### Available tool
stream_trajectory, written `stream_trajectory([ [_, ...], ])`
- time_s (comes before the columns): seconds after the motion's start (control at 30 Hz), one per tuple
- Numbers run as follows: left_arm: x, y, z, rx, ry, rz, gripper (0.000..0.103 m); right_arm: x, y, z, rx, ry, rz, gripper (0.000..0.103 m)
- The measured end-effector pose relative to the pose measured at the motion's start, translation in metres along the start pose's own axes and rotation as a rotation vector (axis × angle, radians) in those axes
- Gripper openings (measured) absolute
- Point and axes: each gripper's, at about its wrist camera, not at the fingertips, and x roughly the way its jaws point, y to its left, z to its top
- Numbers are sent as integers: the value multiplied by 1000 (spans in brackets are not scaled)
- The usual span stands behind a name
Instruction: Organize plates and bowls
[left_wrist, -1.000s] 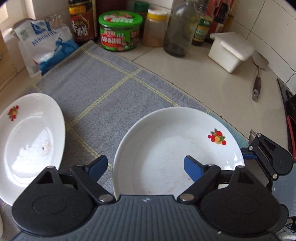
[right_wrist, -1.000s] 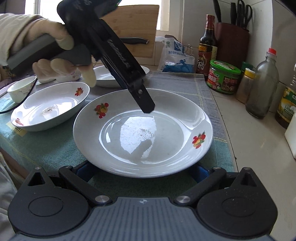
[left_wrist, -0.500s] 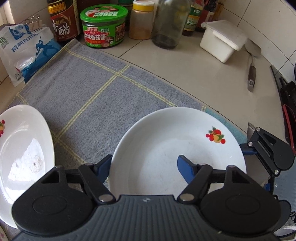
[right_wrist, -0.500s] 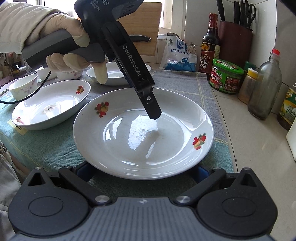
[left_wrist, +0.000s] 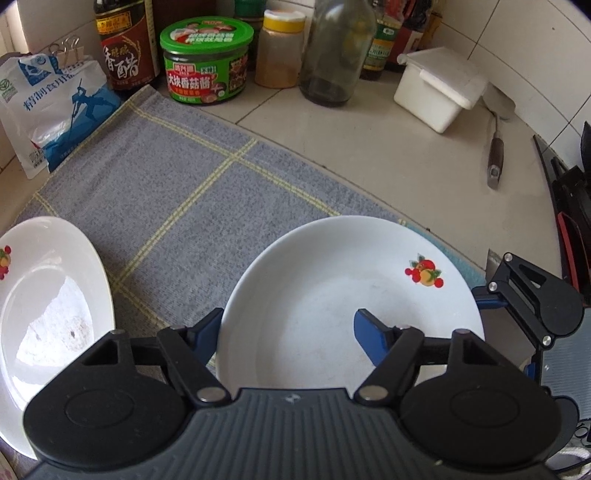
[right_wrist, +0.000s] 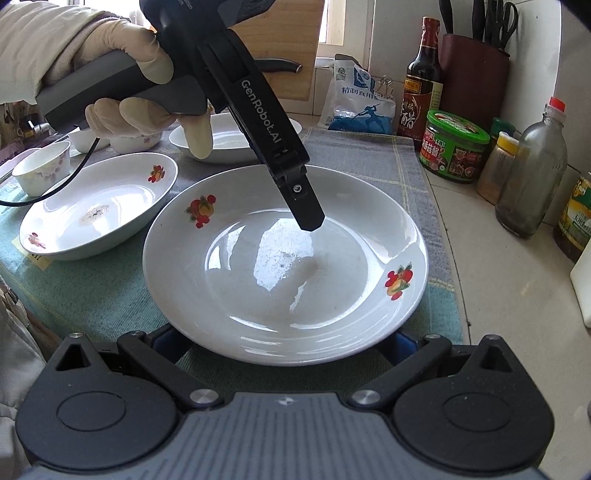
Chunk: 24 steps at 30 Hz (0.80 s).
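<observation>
A white plate with fruit prints (left_wrist: 332, 295) (right_wrist: 280, 258) lies on the grey checked cloth (left_wrist: 184, 184). My left gripper (left_wrist: 286, 325) points steeply down over its rim. One blue finger (left_wrist: 207, 332) presses the outside of the rim, the other sits inside the dish, so it is shut on the plate. In the right wrist view a gloved hand (right_wrist: 122, 85) holds that gripper, its fingertip (right_wrist: 308, 218) down in the plate. My right gripper (right_wrist: 284, 341) stands wide open at the plate's near edge, fingers partly hidden under the rim.
A second fruit plate (right_wrist: 96, 206) (left_wrist: 48, 314) lies to the left, a third plate (right_wrist: 229, 147) and small bowls (right_wrist: 44, 170) behind. Jars and bottles (left_wrist: 207, 62), a salt bag (left_wrist: 55, 107), a white box (left_wrist: 439, 92) and a spatula (left_wrist: 495, 147) line the tiled counter.
The left gripper's jaws closed in from wide apart onto the plate's rim. Seen from the right wrist, its finger came down and rightward into the plate. The right gripper stayed put.
</observation>
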Motion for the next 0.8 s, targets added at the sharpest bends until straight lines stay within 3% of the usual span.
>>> stream_trajectory([
  [0.47, 1, 22, 40, -31, -77, 29, 74, 18, -37, 31, -28, -30, 4, 103],
  [0.8, 22, 39, 65, -73, -100, 41, 74, 43, -63, 41, -14, -19, 13, 103],
])
